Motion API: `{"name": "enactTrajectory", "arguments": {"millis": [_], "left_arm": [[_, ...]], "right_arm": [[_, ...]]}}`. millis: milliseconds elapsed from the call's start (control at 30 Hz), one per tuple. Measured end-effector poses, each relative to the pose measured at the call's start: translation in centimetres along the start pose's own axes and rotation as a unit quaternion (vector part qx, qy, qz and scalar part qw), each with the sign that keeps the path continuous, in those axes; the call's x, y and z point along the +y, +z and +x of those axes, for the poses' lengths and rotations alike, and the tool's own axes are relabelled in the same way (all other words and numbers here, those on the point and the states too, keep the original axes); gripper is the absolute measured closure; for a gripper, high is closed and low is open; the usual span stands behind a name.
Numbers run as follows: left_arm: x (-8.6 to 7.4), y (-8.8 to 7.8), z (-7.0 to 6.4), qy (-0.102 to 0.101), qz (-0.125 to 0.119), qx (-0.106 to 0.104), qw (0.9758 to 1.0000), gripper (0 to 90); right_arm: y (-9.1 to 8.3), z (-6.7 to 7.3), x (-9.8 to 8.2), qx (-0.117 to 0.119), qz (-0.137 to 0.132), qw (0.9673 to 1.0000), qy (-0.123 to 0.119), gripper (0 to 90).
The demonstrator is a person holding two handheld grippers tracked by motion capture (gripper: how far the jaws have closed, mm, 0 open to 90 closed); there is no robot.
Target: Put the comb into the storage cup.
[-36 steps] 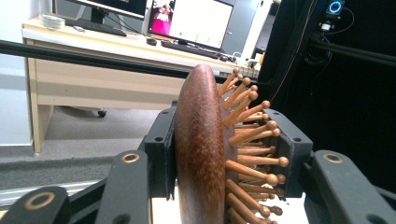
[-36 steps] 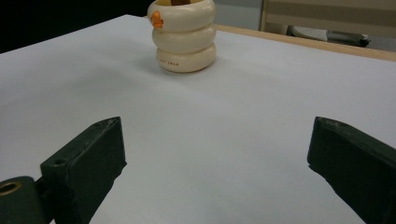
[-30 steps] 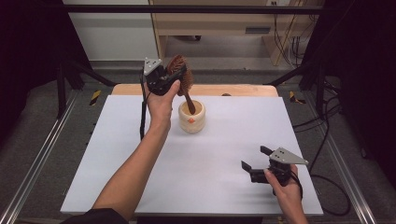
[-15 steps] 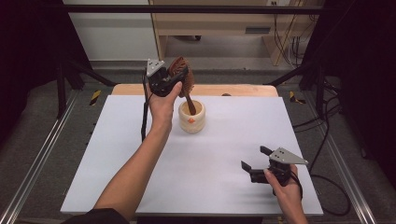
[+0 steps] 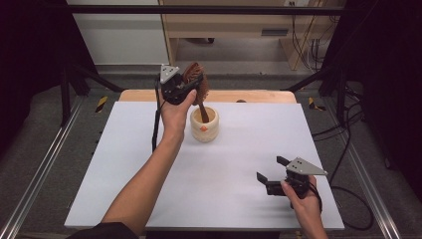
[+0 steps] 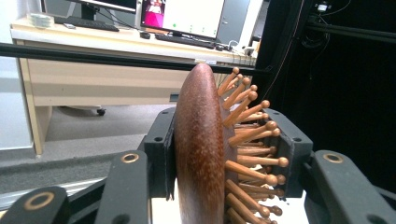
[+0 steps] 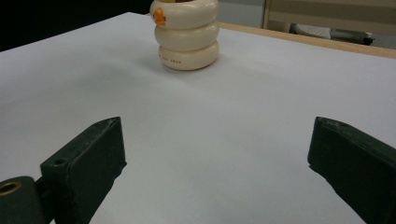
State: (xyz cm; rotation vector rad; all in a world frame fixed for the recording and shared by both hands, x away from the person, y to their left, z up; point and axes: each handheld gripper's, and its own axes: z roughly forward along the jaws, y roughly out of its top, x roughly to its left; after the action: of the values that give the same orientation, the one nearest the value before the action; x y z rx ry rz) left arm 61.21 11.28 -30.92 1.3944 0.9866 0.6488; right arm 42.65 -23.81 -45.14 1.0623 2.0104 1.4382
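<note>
A dark wooden hairbrush [image 5: 197,85] with knobbed pins is clamped by its head in my left gripper [image 5: 185,87], held above the far middle of the table. Its handle points down into a cream ribbed cup [image 5: 204,124] with an orange mark. Up close, the left gripper view has the brush head [image 6: 201,144] pressed between both jaws, pins [image 6: 247,135] facing right. My right gripper [image 5: 271,173] rests low near the front right of the white table [image 5: 239,174], open and holding nothing. In the right gripper view the cup [image 7: 187,35] stands far ahead of the open gripper [image 7: 217,163].
A wooden strip [image 5: 259,96] runs along the table's far edge. Metal rails [image 5: 40,169] flank the table on the floor. Cables [image 5: 348,134] trail off at the right. A desk [image 6: 107,42] with monitors stands beyond.
The left hand with the brush has shifted very slightly; otherwise nothing has visibly changed.
</note>
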Motion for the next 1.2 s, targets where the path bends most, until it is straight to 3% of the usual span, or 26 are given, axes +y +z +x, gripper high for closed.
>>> {"name": "enactTrajectory", "arguments": {"millis": [800,1200], "left_arm": [[-0.7,0.4,-0.3,0.003,0.007,-0.001,1.0000,50.3],[-1.4,0.4,-0.2,-0.011,0.007,-0.002,0.9999,50.2]], "right_arm": [[0.0,0.1,0.0,0.003,0.001,1.0000,-0.001,4.5],[0.1,0.2,-0.1,0.007,0.004,1.0000,-0.004,4.4]]}}
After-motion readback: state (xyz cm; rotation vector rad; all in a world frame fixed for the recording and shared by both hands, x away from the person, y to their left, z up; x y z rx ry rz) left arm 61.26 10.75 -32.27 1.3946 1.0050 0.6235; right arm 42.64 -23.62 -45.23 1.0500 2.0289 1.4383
